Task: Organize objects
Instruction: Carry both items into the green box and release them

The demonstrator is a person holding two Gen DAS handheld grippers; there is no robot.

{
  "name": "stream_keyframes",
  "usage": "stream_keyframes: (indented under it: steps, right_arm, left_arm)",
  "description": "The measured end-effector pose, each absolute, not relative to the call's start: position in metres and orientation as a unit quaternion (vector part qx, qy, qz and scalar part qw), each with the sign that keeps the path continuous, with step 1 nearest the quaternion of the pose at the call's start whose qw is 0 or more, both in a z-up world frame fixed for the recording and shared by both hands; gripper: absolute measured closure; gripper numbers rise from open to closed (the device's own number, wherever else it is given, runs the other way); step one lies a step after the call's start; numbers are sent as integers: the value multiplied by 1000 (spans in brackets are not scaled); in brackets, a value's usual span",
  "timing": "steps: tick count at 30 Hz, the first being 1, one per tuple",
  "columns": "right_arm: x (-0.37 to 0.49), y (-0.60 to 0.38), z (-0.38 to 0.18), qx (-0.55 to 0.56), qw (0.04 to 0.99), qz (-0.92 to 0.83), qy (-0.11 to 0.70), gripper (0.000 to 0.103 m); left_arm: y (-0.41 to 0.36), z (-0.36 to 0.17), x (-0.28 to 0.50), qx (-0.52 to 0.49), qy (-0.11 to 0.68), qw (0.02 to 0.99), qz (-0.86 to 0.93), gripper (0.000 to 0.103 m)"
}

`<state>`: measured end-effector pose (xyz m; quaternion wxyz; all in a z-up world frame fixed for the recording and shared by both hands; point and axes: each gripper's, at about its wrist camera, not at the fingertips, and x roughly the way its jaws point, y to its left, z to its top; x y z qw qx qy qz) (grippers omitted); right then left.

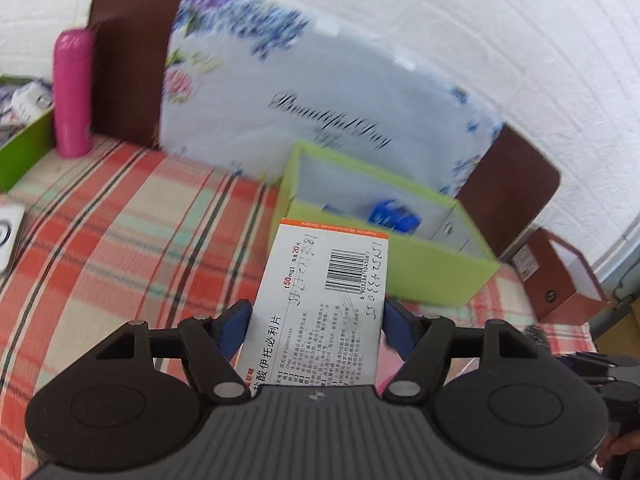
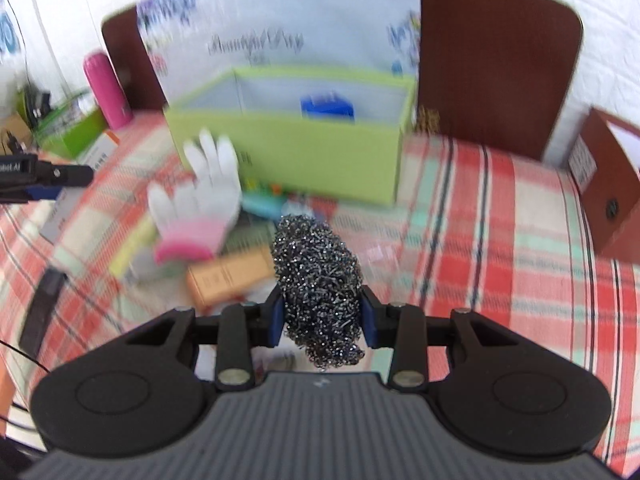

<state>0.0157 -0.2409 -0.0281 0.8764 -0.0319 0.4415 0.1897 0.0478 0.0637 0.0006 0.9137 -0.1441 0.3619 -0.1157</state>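
Both grippers loaded, headed for the far green bin (image 1: 420,268).
Left gripper (image 1: 316,328) clamps the pill box (image 1: 320,300); right gripper (image 2: 323,320) squeezes the scourer (image 2: 318,280); next, drop both inside.

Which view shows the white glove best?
Right wrist view: the white glove with its pink cuff lies unobstructed, though blurred, on the plaid cloth in front of the green box. The left wrist view does not show the glove.
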Motion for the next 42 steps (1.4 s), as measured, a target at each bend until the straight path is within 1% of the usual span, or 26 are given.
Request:
stream_keyframes:
  steps: [9, 14, 21, 32, 34, 36, 37, 38, 39, 42]
  right_arm:
    - [64, -219, 6, -28, 901, 203, 382, 67]
    - [96, -213, 17, -36, 912, 199, 358, 67]
    - [144, -209, 10, -37, 915, 186, 356, 67]
    - [195, -204, -29, -35, 903, 173, 391, 67]
    - [200, -203, -36, -37, 900, 174, 397, 65]
    - [203, -201, -43, -38, 897, 181, 402, 56]
    - [203, -201, -46, -39, 895, 182, 405, 36]
    - [203, -201, -48, -42, 896, 178, 405, 20]
    - [201, -201, -49, -44, 898, 176, 401, 17]
    - [192, -201, -46, -45, 902, 186, 386, 3]
  left_arm:
    - [30, 44, 102, -158, 320, 920, -162, 30]
    - [10, 52, 140, -160, 304, 923, -172, 30]
    - [-11, 34, 189, -162, 321, 917, -171, 30]
    - [-22, -6, 234, -153, 363, 908, -142, 29]
    - [-22, -11, 236, -147, 369, 909, -127, 24]
    - [-19, -15, 239, -155, 383, 902, -127, 4]
    - [-17, -17, 240, -161, 389, 897, -131, 2]
    - [-15, -18, 239, -166, 393, 894, -136, 2]
    - [-14, -19, 238, -170, 398, 891, -138, 1]
    - [-11, -20, 233, -184, 410, 882, -140, 0]
